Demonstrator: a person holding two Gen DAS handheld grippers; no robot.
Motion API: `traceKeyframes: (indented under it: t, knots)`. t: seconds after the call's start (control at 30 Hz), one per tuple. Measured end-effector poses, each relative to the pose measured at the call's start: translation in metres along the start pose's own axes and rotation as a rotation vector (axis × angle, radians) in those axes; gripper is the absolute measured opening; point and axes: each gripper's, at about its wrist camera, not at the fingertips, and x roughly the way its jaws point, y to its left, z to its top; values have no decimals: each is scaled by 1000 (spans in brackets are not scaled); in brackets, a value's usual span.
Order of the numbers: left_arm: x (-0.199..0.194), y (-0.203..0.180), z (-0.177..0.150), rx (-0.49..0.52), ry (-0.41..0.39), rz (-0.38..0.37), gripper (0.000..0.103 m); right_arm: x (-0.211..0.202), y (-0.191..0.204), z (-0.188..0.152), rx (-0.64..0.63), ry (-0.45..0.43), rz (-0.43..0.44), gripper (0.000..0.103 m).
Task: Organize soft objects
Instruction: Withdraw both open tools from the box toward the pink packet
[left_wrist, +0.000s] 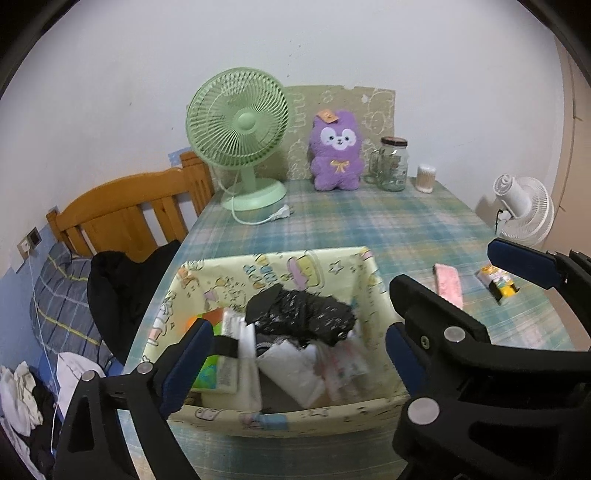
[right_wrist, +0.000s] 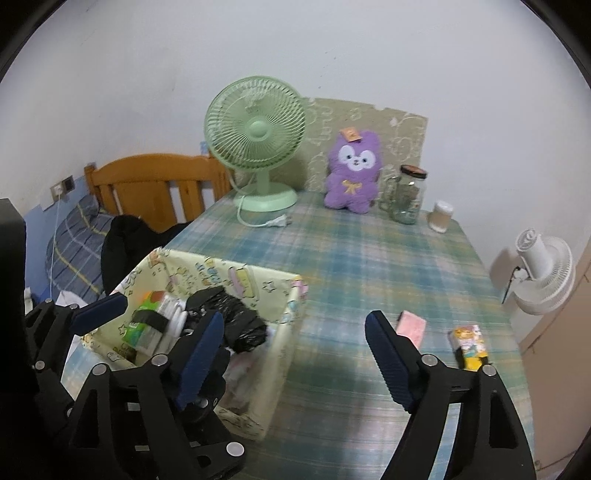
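Note:
A yellow patterned fabric box (left_wrist: 280, 266) stands on the plaid table, with packets and cloths inside. A black speckled bundle (left_wrist: 303, 317) lies on top of them. My left gripper (left_wrist: 295, 358) hovers over the box, open, with nothing pressed between its pads. In the right wrist view my right gripper (right_wrist: 295, 360) is open and empty beside the box (right_wrist: 207, 269), just right of the black bundle (right_wrist: 236, 321). A pink soft pad (right_wrist: 412, 325) and a small yellow packet (right_wrist: 469, 347) lie on the table to the right. The purple plush (right_wrist: 352, 170) sits at the back.
A green desk fan (left_wrist: 240, 125) with a loose cord, glass jars (left_wrist: 393, 162) and a small swab tub (left_wrist: 425, 178) line the table's far edge. A white fan (left_wrist: 524, 210) stands off the right side. A wooden headboard (left_wrist: 122, 210), bedding and a black garment (left_wrist: 122, 291) are on the left.

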Motion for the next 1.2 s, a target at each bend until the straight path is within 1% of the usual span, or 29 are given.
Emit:
traceKeyframes:
  t: [0.2,0.33,0.5,0.83,1.0,1.2]
  knots:
    - [-13,-17,6,15,-33,-15,99,-17,-18,0,27,-37,-30,91]
    - [-20,-29,9,23,-48,-27,99,-29,-30,-1,42,-58,-48,93]
    - [-30,-46,13,32,-67,-40,101,-43,-44,-3,54,-83,-90,97]
    - [-41,-75,18,46,-100,-69,103,-64,-72,-9,98,-116,-132,98]
    - [-44,-90,19,52,-113,-93,103,-71,-85,-13,123,-125,-156,102]
    - [-39,-107,20,66,-104,-115,103,-73,-102,-18,149,-118,-184,102]
